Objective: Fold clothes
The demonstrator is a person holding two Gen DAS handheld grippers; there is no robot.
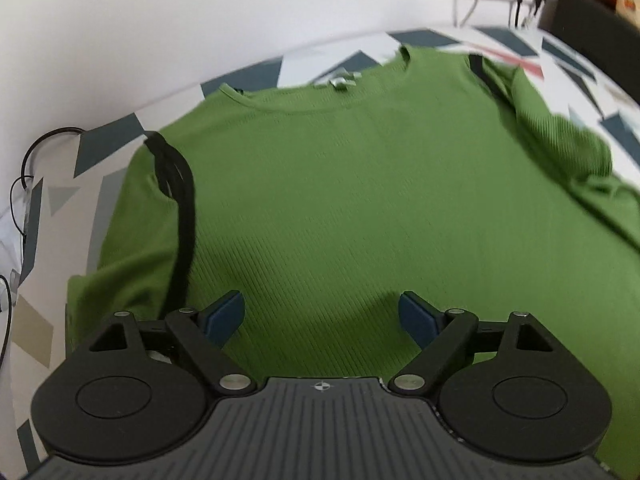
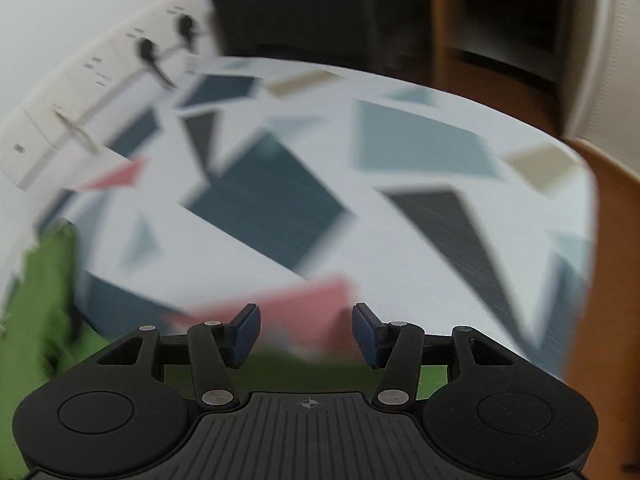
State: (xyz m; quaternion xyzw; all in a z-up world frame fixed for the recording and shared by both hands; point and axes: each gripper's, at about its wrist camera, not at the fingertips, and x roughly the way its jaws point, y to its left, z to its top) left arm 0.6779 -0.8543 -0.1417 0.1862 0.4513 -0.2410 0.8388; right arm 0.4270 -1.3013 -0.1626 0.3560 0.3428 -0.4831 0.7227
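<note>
Left wrist view: your left gripper (image 1: 322, 316) stands wide, nothing between its pads, above the lower middle of the green shirt (image 1: 360, 200). The shirt lies flat on the patterned cloth (image 1: 52, 208), collar toward the wall (image 1: 160, 20), black seams at both shoulders. Right wrist view, blurred: your right gripper (image 2: 306, 334) stands partly apart and empty, over the cloth just past the shirt's edge; shirt at lower left.
</note>
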